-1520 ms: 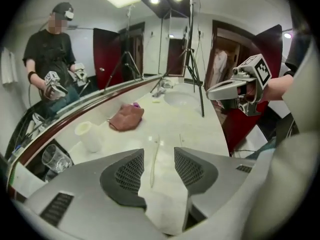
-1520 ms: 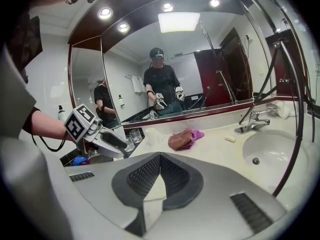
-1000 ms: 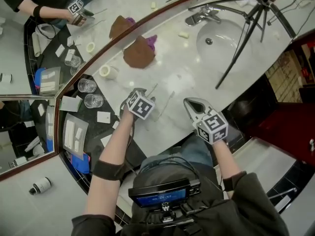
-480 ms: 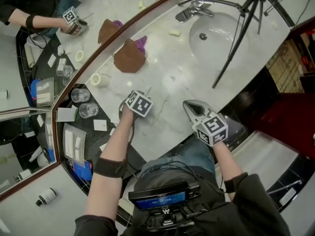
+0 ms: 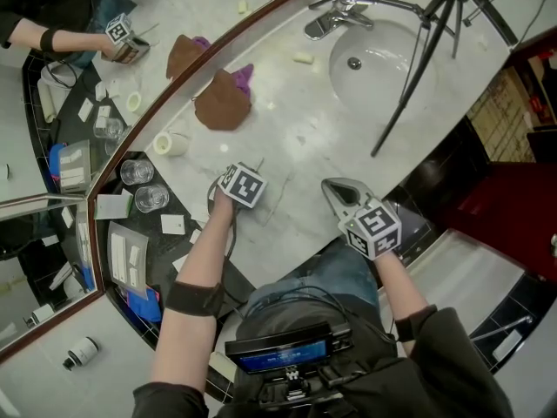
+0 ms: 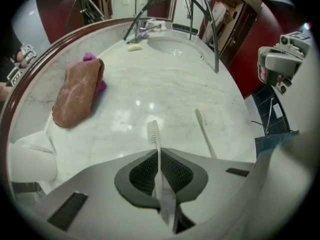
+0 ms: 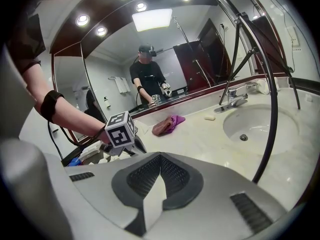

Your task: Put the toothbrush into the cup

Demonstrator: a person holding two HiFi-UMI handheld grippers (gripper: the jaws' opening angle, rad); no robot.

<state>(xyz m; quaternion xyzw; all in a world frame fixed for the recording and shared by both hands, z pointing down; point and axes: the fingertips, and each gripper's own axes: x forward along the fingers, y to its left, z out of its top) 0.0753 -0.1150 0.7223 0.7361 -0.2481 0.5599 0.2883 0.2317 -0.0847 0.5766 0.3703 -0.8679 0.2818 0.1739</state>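
Closing is the main change: the left claw (image 6: 159,153) stood wide open a second ago, and its jaws have just been shutting. They now press on the toothbrush (image 6: 155,136) from both sides. Since the earlier frame this claw has also come down toward the counter (image 6: 150,84). It points steeply downward.

The toothbrush handle runs straight through the grip between the dark pads. Its bristle head sticks out beyond the jaw tips, toward the cloth (image 6: 77,91). The held toothbrush lies well apart from the cloth, on the person's side of it. Whether it is lifted clear of the marble cannot be told.

A spare toothbrush (image 6: 202,131) lies flat on the counter, farther from the cloth than the held one and not touching it.

The cup (image 5: 170,144) is white and lies on its side near the cloth, at the mirror side of the counter. It holds nothing that can be seen.

The right claw (image 7: 159,156) is unchanged: its jaws are together with nothing between them. It hangs above the counter's front edge, well apart from the cloth and on the far side of the left claw from it.
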